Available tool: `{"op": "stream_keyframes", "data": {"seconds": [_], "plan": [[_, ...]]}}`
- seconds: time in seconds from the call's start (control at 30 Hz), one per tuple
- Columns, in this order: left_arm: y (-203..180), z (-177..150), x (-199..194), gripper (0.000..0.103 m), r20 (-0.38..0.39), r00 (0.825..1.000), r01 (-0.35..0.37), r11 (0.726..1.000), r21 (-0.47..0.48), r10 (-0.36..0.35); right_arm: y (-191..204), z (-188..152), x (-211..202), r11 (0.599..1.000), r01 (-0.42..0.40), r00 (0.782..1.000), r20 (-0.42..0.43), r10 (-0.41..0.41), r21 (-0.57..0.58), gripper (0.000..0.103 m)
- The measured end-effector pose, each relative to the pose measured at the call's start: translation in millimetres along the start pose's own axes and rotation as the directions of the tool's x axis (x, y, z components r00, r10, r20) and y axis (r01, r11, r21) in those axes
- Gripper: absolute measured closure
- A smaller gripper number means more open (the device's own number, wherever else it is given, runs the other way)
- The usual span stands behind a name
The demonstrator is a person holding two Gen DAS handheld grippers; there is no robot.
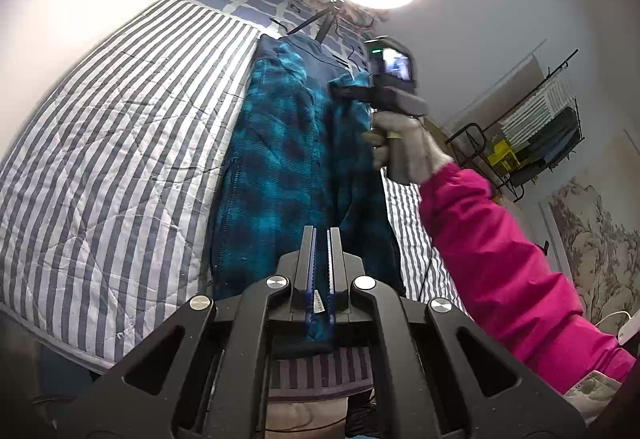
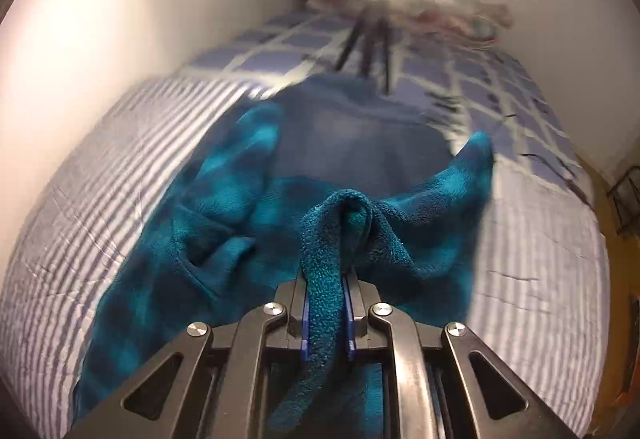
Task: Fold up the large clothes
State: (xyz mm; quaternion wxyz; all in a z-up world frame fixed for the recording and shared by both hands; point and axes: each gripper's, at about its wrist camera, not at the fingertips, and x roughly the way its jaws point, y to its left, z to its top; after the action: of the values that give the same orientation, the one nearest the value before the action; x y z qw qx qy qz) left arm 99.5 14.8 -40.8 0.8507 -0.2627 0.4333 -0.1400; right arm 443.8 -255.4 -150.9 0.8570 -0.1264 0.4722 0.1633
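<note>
A: Is the folding nearly done?

B: No, it looks just begun. Up close, the left claw is squeezed shut at the near hem of the teal fleece jacket; I can't tell if it pinches any cloth.

A: And the right claw?

B: It pinches a fleece edge, lifted over the middle. The jacket lies long on the striped bed, far end flat.

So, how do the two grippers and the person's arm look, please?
Both grippers are black, with angular linkage arms, round silver bolts and blue toothed pads inside the fingers. The right gripper carries a small camera with a lit screen on a pistol-style handle. The sleeve is bright pink, and the hand wears a pale glove.
</note>
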Motion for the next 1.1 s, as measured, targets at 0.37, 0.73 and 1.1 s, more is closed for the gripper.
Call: {"op": "stream_keyframes", "data": {"seconds": [0.37,0.73,1.1], "plan": [[-2.5,-1.5,0.5,0.103,-0.006,1.000,-0.006,1.000,0.015,0.006,3.2,-9.5,12.6,0.991,-0.130,0.991,-0.014,0.131,0.028,0.063],[-5.3,-11.4,1.0,0.082,-0.049,0.997,0.056,0.998,0.019,-0.055,-61.6,-99.3,-183.4,0.957,-0.210,0.973,0.135,0.185,0.200,0.051],[-26.6,-27.5,49.1,0.051,-0.180,0.965,0.189,0.982,-0.021,-0.190,-47.1,-294.7,-229.4,0.884,-0.248,0.964,0.014,0.264,0.397,0.047]]}}
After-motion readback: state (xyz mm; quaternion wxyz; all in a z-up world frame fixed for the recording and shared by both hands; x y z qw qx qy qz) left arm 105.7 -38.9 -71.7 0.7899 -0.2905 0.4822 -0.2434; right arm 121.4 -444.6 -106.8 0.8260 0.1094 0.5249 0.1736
